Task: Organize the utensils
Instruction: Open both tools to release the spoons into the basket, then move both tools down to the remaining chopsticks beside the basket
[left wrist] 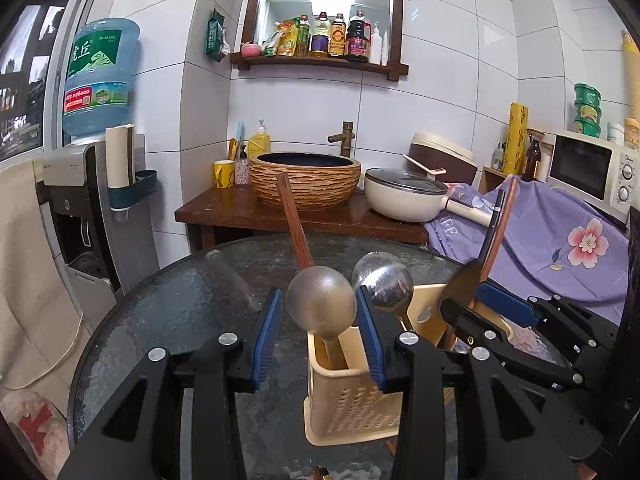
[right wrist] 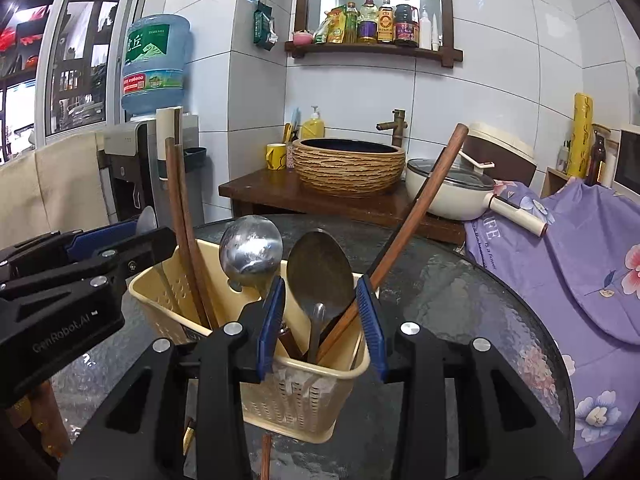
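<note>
A beige perforated utensil holder [left wrist: 352, 408] [right wrist: 304, 392] stands on the round glass table [left wrist: 180, 312]. It holds a dull metal ladle [left wrist: 322, 304], a shiny steel ladle [left wrist: 382, 284] [right wrist: 250, 250], a dark spoon [right wrist: 320, 272], a wooden-handled utensil [right wrist: 416, 208] and wooden chopsticks [right wrist: 182, 216]. My left gripper [left wrist: 320, 336] is open, its blue pads on either side of the dull ladle's bowl. My right gripper [right wrist: 324, 320] is open around the dark spoon and the wooden handle, right above the holder. The right gripper also shows in the left wrist view [left wrist: 480, 304].
Behind the table a wooden counter [left wrist: 224, 212] carries a woven basin [left wrist: 306, 178] and a cream pan [left wrist: 404, 196]. A purple floral cloth [left wrist: 560, 248] covers things at the right, with a microwave [left wrist: 592, 168] behind. A water dispenser [left wrist: 84, 200] stands at the left.
</note>
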The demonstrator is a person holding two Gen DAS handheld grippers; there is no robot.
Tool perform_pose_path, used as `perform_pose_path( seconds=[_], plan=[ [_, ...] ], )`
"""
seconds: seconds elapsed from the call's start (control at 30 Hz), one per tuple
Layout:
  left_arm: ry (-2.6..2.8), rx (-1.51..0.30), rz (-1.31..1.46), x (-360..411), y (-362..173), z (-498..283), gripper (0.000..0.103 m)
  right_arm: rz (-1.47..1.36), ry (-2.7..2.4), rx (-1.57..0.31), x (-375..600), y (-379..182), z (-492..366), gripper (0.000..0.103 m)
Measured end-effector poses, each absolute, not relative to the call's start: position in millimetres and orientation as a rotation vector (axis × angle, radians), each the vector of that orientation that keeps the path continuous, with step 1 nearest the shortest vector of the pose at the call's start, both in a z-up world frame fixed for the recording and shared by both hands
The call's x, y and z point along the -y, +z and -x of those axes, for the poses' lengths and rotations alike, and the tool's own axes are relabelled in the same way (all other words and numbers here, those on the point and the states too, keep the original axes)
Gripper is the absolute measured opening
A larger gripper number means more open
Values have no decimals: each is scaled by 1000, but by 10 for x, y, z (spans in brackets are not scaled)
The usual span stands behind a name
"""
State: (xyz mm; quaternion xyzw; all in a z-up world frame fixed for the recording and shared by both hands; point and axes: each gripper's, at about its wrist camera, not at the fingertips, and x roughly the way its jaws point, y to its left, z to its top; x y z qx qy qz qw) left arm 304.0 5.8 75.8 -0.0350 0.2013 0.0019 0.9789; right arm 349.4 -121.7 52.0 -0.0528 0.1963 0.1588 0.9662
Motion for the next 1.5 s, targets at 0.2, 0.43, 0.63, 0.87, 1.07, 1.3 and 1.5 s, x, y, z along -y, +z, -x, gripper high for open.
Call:
perform_pose_path(
  seconds=[0.2,0.43,0.63,0.87,1.07,1.3,1.5],
  plan=[
    [12,-388,111,-174,812,-2795,70,70,341,-372,1367,638,-3293,48],
    [22,-540,101,-263,549,-2414,86,101,413,-461,1416,563,-2836,60],
    [-8,-780,120,-243,5,-2239,66,129,420,-695,1353,38,-2668,60],
    [-52,-908,113,-109,-408,-2097,42,113,396,-848,1387,-436,-2590,60],
    [-85,-917,133,-46,-455,-2037,38,106,390,-882,1385,-555,-2544,60],
    [-82,-942,83,109,-537,-2006,29,113,386,-889,1374,-571,-2534,60],
    [-71,-953,57,133,-531,-2089,29,141,383,-916,1307,-591,-2584,58]
  ],
)
